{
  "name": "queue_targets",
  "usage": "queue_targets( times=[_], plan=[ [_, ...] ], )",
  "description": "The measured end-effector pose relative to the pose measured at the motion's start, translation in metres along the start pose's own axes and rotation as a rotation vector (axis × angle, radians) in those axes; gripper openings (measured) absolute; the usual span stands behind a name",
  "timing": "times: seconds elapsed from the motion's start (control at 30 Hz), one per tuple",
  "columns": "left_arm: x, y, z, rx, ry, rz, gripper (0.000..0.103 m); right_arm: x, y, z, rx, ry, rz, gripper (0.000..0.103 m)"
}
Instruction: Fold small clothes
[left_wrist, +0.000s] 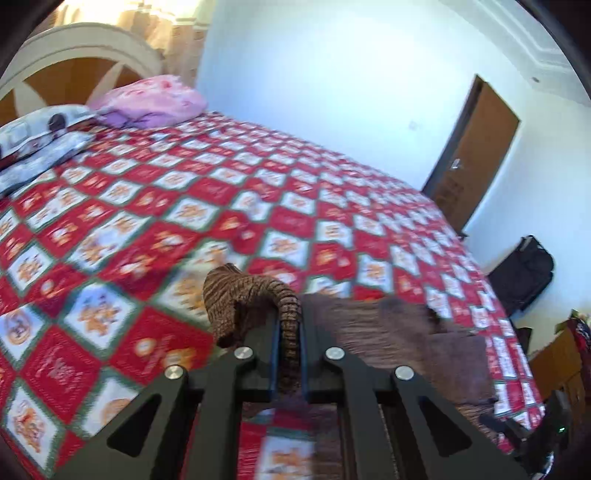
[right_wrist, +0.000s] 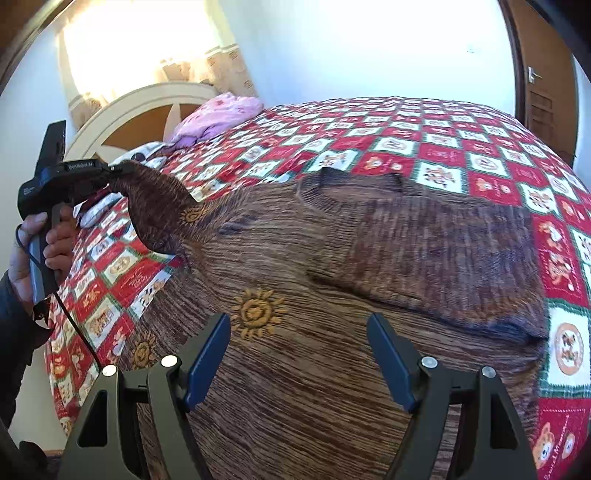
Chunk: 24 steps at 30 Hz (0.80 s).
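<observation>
A small brown knit sweater with orange sun motifs lies spread on the bed. Its right sleeve is folded across the chest. My left gripper is shut on the cuff of the left sleeve and holds it lifted above the bed; it also shows in the right wrist view, with the sleeve hanging from it. My right gripper is open and empty, just above the sweater's lower body.
The bed carries a red and white patchwork cover. A pink pillow and a grey pillow lie at the headboard. A brown door and a black bag stand beyond the bed.
</observation>
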<state>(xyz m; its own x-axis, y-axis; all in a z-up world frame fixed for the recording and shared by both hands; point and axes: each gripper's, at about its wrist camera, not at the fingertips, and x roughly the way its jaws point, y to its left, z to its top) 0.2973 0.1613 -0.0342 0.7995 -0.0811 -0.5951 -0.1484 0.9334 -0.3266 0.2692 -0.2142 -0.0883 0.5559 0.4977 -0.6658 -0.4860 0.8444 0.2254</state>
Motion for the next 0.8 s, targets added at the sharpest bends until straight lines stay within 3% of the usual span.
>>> queue_targets(
  times=[0.33, 0.5, 0.8],
  plan=[
    [0.011, -0.095, -0.002, 0.118, 0.014, -0.095, 0.009, -0.023, -0.029, -0.008, 0.085, -0.035, -0.017, 0.077],
    [0.041, -0.137, -0.024, 0.156, 0.067, -0.137, 0.009, -0.034, -0.042, -0.016, 0.115, -0.040, -0.031, 0.077],
    [0.096, -0.194, -0.076, 0.250, 0.140, -0.123, 0.010, -0.036, -0.059, -0.028, 0.164, -0.025, -0.047, 0.077]
  ],
)
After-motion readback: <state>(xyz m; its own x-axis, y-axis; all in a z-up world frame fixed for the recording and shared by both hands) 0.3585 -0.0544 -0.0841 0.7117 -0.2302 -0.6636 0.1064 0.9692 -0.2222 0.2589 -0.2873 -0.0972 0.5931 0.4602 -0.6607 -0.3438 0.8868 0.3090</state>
